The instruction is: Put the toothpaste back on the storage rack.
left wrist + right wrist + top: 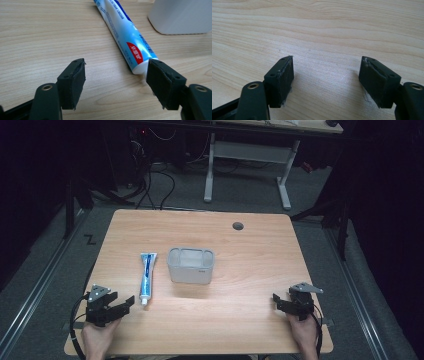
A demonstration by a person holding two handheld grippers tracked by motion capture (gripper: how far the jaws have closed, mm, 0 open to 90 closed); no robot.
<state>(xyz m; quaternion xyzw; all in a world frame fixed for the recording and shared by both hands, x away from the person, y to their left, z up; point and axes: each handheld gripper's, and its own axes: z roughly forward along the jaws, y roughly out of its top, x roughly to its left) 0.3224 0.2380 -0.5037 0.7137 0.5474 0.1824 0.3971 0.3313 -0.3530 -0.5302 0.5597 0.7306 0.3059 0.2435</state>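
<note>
High view, left gripper (pixel 125 304) low, jaws apart, beside toothpaste tube (pixel 147 277)

A lab or office workroom: grey carpet floor (pixel 40 280), a white-legged desk (pixel 250 150) at upper centre, cables (pixel 155 185) trailing at upper left.

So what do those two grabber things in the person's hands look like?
Both are black. The left gripper and the right gripper each have two chunky jaws with flat, scuffed black pads, a brass-coloured rivet behind each jaw, and a grey three-cornered plate on top. A black cable loops from the left one. No sleeves show on the forearms.
</note>
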